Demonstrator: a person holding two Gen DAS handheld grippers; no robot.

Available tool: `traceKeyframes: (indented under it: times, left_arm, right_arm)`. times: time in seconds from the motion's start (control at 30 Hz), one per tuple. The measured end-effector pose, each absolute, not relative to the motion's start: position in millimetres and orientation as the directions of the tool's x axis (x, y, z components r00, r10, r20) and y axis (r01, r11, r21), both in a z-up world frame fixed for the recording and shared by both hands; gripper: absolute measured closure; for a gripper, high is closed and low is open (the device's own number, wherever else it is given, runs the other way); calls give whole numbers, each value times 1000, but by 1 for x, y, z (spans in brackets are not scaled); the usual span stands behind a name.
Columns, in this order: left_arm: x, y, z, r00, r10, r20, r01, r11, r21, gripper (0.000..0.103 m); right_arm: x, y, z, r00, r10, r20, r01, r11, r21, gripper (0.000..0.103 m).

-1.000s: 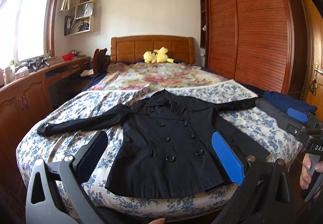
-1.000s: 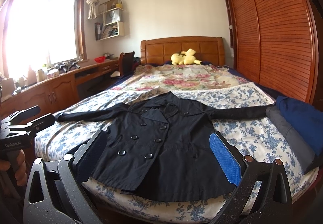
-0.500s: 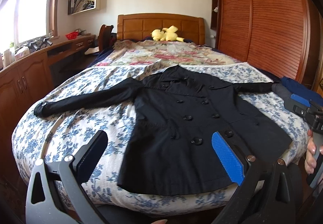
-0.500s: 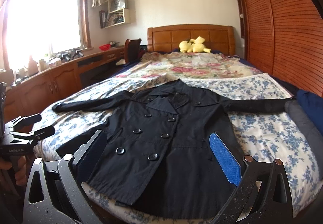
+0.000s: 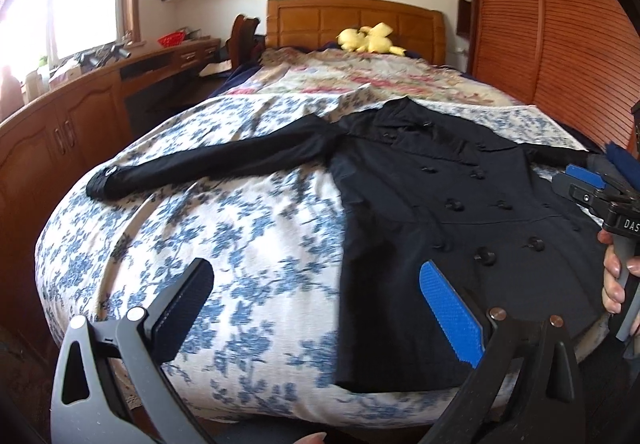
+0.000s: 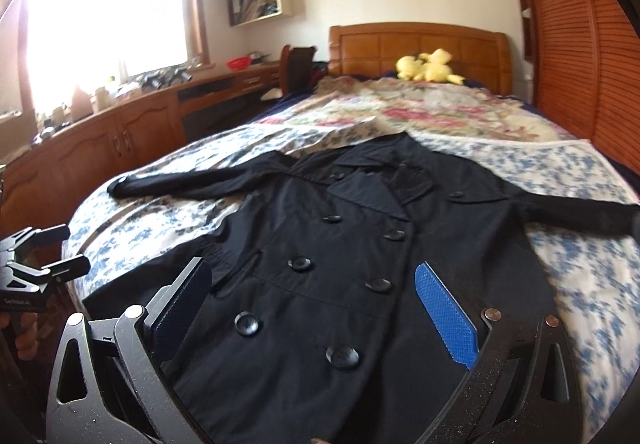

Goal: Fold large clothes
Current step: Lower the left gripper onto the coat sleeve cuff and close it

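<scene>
While both grippers' fingers gape wide, coat [image 6: 360, 264] lies flat w/ plush [image 6: 428, 70] beyond.

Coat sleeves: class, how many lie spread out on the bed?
2. One sleeve stretches toward the window; the other sleeve stretches toward the wardrobe. Neither is folded in yet.
</scene>
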State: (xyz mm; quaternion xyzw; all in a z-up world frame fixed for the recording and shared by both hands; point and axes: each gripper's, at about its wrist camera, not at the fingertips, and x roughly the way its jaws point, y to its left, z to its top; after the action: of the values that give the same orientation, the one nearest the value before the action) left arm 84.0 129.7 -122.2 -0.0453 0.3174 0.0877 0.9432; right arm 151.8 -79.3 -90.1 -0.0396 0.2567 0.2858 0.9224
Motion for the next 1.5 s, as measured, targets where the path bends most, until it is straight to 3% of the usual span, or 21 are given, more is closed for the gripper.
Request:
traceKeyframes:
  times: [0.3,0.5,1.07,1.5]
  left_arm:
    - [99,182,-139,730,172,-661,-275,960,-53,0]
    - [113,216,-146,690,249,-680,-343,939,-5,0]
    - [175,349,-163,649,231,-725,-420,903,-89,0]
    - [202,468,-157,620,318,-717,-587,794,-156,15]
  right_arm:
    - [199,-17,-122,587,592,-552,-667,741,85,0]
    - [205,-4,-161,537,573,-619,-691,719,66,0]
    - [205,-8,-166,544,565,-620,-684,727,63,0]
    - [208,-1,-171,542,539,-645,-683,729,35,0]
